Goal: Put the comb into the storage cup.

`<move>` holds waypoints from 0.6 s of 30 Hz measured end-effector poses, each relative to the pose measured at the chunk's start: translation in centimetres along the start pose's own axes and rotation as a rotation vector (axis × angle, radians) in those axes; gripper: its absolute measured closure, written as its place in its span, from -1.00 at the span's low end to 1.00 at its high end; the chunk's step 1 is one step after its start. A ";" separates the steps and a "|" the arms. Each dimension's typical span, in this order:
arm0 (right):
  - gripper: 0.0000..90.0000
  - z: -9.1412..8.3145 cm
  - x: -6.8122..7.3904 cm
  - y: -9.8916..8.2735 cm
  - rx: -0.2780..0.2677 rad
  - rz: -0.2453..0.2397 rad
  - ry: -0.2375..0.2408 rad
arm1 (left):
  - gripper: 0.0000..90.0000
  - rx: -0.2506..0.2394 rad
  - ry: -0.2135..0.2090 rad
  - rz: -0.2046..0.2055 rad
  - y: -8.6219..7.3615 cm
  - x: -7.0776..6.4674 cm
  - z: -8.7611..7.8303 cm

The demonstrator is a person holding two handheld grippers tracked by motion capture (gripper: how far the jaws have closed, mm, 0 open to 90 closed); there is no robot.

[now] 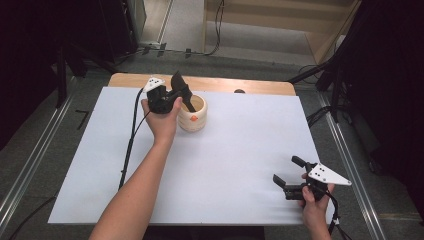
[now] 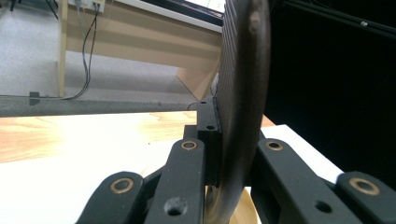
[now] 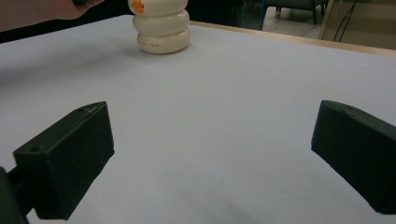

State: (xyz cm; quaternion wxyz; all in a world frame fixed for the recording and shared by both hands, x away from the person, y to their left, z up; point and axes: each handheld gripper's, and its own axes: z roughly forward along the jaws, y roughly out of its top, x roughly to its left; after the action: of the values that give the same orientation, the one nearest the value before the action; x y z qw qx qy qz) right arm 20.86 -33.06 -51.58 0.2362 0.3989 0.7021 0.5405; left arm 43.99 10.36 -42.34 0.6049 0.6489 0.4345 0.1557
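dark spatula [image 1: 181, 90] clamped in left gripper [image 1: 172, 96], above cream holder [image 1: 196, 117]

Glossy cream ceramic-looking pot [image 1: 193, 114], dark ridged smooth-edged spatula [image 2: 243, 93], matt white sheet [image 1: 225, 160] over wood-grain table [image 1: 260, 86].

A white sheet [image 1: 235, 165] covers most of a wooden table [image 1: 210, 84], whose far edge shows bare. Grey floor [image 1: 35, 140] lies all around, with metal rails [image 1: 30, 165] along both sides. Black cables [image 1: 218, 25] run beyond the far edge, near pale wooden furniture [image 1: 280, 30]. Dark stands [image 1: 345, 65] flank the table.
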 end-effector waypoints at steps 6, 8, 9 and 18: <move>-1.00 0.0 0.0 0.0 -0.001 0.000 0.000 | 0.72 -0.006 0.015 -0.006 -0.1 0.0 0.1; -1.00 0.0 0.0 0.0 -0.001 -0.001 0.001 | 0.64 -0.007 0.014 -0.004 -0.1 0.0 0.1; -1.00 0.0 0.0 0.0 -0.001 -0.001 0.001 | 0.64 -0.005 0.016 -0.002 -0.2 0.0 0.1; -1.00 0.0 0.0 0.0 -0.001 0.000 0.001 | -0.05 0.045 0.052 0.020 -0.3 0.4 0.2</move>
State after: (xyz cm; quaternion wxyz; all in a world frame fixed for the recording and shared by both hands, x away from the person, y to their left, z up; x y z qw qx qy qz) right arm 20.90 -33.08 -51.60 0.2359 0.3985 0.7020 0.5410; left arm 44.24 10.51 -42.80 0.5770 0.6624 0.4470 0.1687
